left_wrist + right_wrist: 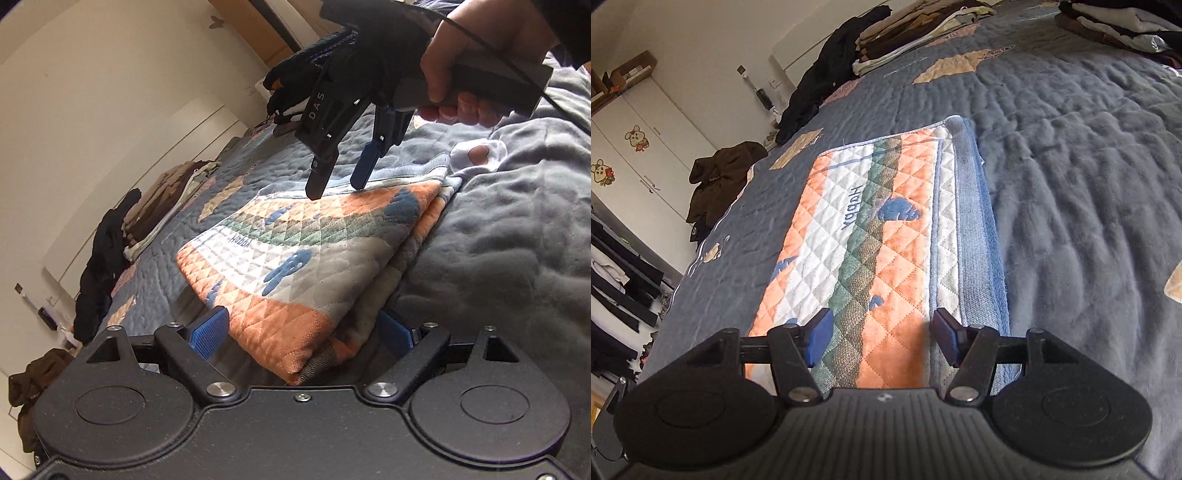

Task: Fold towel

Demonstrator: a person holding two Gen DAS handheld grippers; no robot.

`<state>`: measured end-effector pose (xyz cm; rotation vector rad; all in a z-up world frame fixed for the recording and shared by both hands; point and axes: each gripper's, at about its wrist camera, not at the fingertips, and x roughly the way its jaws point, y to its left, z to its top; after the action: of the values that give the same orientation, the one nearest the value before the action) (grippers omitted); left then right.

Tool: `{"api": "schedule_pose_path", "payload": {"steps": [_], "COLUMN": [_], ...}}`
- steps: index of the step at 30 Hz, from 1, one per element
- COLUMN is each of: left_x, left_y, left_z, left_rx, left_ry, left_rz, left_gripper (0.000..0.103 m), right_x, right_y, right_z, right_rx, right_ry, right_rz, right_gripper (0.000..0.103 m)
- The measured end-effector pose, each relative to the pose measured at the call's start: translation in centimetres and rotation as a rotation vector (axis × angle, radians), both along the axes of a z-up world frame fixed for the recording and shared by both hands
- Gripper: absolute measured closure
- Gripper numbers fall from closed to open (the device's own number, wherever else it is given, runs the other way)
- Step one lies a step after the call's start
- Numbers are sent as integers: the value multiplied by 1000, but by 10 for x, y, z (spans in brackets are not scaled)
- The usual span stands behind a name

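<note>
The towel (295, 258) is quilted orange, white and green with blue shapes. It lies folded in layers on the grey-blue bedspread (498, 258). My left gripper (303, 328) stands open, its blue pads on either side of the towel's near corner. My right gripper (338, 186), held by a hand (480, 55), hovers open just above the towel's far edge. In the right wrist view the towel (871, 236) stretches away as a long rectangle with a blue border on its right side. My right gripper (879, 338) is open above its near end, nothing between the pads.
Stacks of folded clothes (916, 29) and a dark garment (827, 85) sit along the bed's far edge. Another pile (1119, 26) lies at the upper right. A brown jacket (720, 177) hangs off the bed's left side. White cupboards (639, 140) stand beyond.
</note>
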<state>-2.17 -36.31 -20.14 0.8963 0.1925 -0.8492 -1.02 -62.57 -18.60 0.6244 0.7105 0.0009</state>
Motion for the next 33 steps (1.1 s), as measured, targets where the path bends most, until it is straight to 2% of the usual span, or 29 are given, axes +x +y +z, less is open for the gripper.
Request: {"api": "schedule_pose_path", "payload": {"steps": [6,11,12,15,18,21,25,26,28,30,31,33], "left_x": [9,14,16,21,22,19,18,16,12,11,10,11], "left_y": [-15,-22,-21,-8,9,16,11,9,3,-3,-6,-11], "left_z": [-11,-15,-15,-19,-18,-20,-18,-15,-12,-14,-15,-20], "left_rx": [38,76,98,238,297,292,241,224,202,213,219,250], "left_ry": [-47,-121,-155,-248,-299,-324,-292,-296,-289,-266,-255,-221], "left_rz": [33,66,71,57,25,-12,-11,-24,-45,-56,-62,-76], "left_gripper": [16,16,16,15,15,16,17,19,34,53,58,82], "right_x": [3,5,5,4,3,0,-9,-12,-17,-20,-19,-15], "right_y": [7,15,17,17,14,13,16,17,19,28,33,42], "right_z": [-3,-16,-18,-23,-26,-27,-7,-1,9,20,21,12], "right_rx": [-5,-58,-74,-101,-102,-111,-86,-80,-66,-31,-5,10], "right_ry": [-8,10,10,6,5,1,-39,-50,-71,-113,-115,-59], "right_rz": [23,59,71,101,111,120,128,130,134,201,234,274], "right_gripper": [43,42,42,42,45,45,44,43,42,42,42,42]}}
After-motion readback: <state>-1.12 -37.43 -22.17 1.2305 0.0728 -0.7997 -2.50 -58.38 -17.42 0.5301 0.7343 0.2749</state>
